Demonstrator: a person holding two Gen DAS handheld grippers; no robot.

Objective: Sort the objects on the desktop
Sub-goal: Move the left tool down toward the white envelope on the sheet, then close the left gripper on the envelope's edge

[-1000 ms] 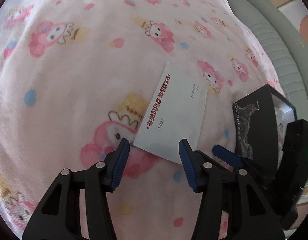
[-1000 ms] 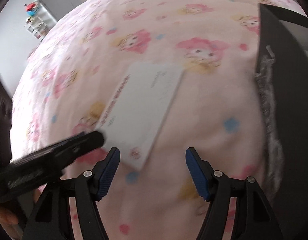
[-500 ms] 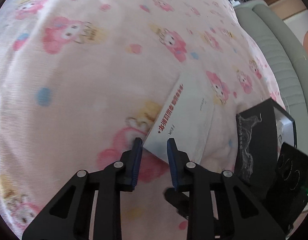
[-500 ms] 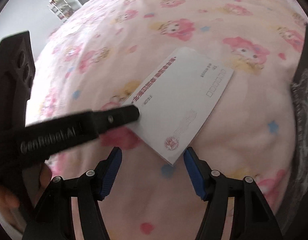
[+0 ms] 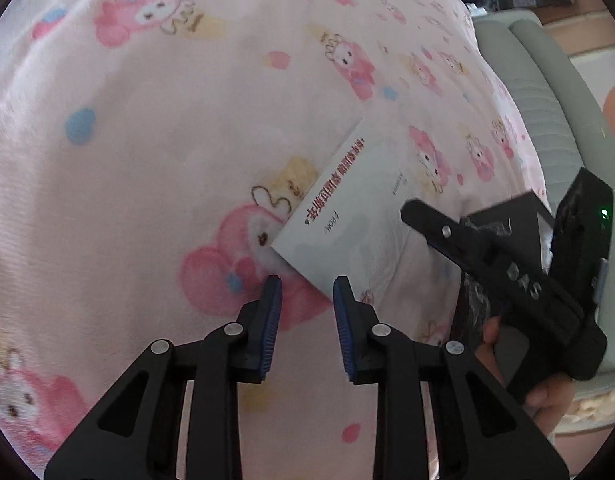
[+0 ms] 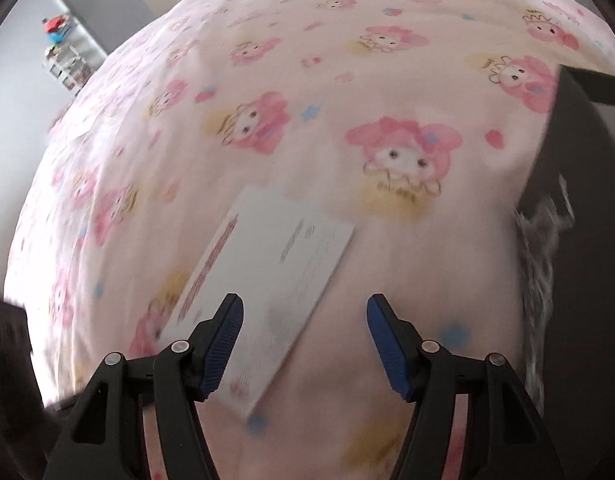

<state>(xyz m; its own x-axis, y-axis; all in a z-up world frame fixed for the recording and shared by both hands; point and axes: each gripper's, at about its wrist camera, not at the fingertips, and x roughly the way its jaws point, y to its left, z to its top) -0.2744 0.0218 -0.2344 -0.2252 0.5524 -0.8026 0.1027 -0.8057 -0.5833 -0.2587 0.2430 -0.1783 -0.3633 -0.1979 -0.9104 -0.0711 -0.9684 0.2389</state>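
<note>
A white envelope (image 5: pixel 347 216) with red print lies on the pink cartoon blanket (image 5: pixel 147 160). My left gripper (image 5: pixel 307 286) has its jaws narrowed to a small gap, and the envelope's near corner sits right at the fingertips; the pads do not press on it. My right gripper (image 5: pixel 419 214) reaches in from the right over the envelope's far side, held by a hand (image 5: pixel 547 396). In the right wrist view the right gripper (image 6: pixel 305 308) stands open above the blurred envelope (image 6: pixel 275 276), its left finger (image 6: pixel 223 336) over the paper.
A black box (image 5: pixel 519 216) with a silvery picture lies right of the envelope; it fills the right edge in the right wrist view as the black box (image 6: pixel 579 240). A grey-green padded edge (image 5: pixel 547 120) borders the blanket. A shelf (image 6: pixel 67 56) stands far back.
The left jaws narrowed from wide to a small gap at the envelope's near corner. The right gripper's jaws narrowed a little and it shifted, its finger now over the envelope.
</note>
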